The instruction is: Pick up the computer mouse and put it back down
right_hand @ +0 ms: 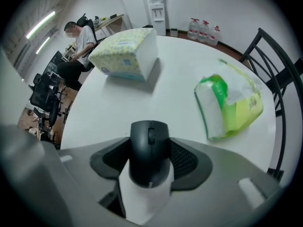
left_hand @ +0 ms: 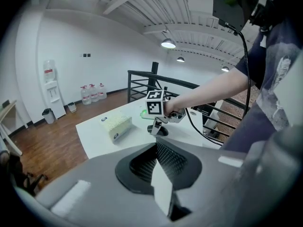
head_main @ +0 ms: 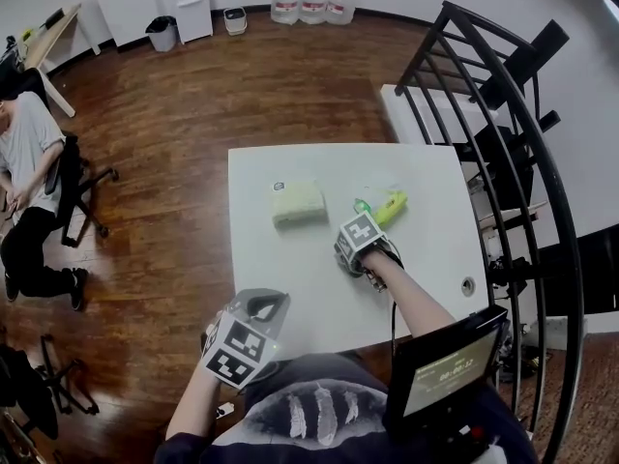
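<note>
A black computer mouse [right_hand: 149, 150] sits between the jaws of my right gripper [right_hand: 149, 167], whose pads press on its two sides. In the head view that gripper [head_main: 360, 251] points down over the middle of the white table [head_main: 290, 293], and the mouse [head_main: 345, 259] shows as a dark shape under its marker cube, close to the tabletop. From the left gripper view the mouse [left_hand: 161, 130] appears low, just above the table. My left gripper [head_main: 259, 309] hovers off the table's near edge, and its jaws [left_hand: 158, 162] are together with nothing between them.
A pale yellow tissue pack [head_main: 298, 202] lies left of the right gripper and a green wipes pack [head_main: 385, 206] just beyond it. A black stair railing [head_main: 503, 114] runs along the table's right side. A person sits on a chair [head_main: 24, 162] at the far left.
</note>
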The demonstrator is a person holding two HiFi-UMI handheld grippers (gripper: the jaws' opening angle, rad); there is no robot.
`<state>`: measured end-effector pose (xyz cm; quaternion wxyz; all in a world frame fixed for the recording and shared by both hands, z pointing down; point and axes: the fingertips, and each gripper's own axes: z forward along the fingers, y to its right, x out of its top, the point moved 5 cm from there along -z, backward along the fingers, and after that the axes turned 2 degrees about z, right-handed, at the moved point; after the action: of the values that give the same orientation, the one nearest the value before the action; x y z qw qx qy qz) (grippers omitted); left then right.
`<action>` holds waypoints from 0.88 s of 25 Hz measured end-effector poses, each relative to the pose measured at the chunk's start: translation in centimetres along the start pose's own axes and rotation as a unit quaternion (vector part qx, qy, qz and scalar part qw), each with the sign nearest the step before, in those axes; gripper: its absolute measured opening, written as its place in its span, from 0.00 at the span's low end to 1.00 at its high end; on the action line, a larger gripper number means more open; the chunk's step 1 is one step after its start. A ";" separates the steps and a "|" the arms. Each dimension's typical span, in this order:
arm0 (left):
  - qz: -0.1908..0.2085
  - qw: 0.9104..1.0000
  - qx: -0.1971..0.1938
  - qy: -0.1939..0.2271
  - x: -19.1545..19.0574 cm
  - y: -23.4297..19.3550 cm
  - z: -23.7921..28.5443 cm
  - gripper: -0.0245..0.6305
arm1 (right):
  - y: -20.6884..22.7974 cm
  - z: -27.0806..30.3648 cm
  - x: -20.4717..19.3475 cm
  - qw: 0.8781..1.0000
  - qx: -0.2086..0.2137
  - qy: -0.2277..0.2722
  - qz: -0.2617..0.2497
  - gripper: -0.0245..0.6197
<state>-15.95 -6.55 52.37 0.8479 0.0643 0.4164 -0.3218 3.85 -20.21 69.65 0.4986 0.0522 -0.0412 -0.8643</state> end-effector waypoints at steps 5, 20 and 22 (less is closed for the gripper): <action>-0.007 1.000 0.004 -0.007 -0.4 -0.4 0.0 0.06 | 0.6 0.5 0.8 0.999 -0.025 0.021 0.003 0.48; 0.011 1.000 -0.003 0.004 2.9 2.3 1.2 0.06 | 0.1 -8.4 -0.1 0.988 0.069 0.136 -0.002 0.43; 0.013 1.000 -0.003 0.006 3.5 3.4 1.6 0.06 | 0.2 -11.0 -0.8 0.981 0.090 0.171 0.001 0.20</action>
<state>-11.27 -6.17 50.29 0.8500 0.0693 0.4211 -0.3088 5.88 -19.82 58.84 0.4926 0.2441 -0.0334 -0.8346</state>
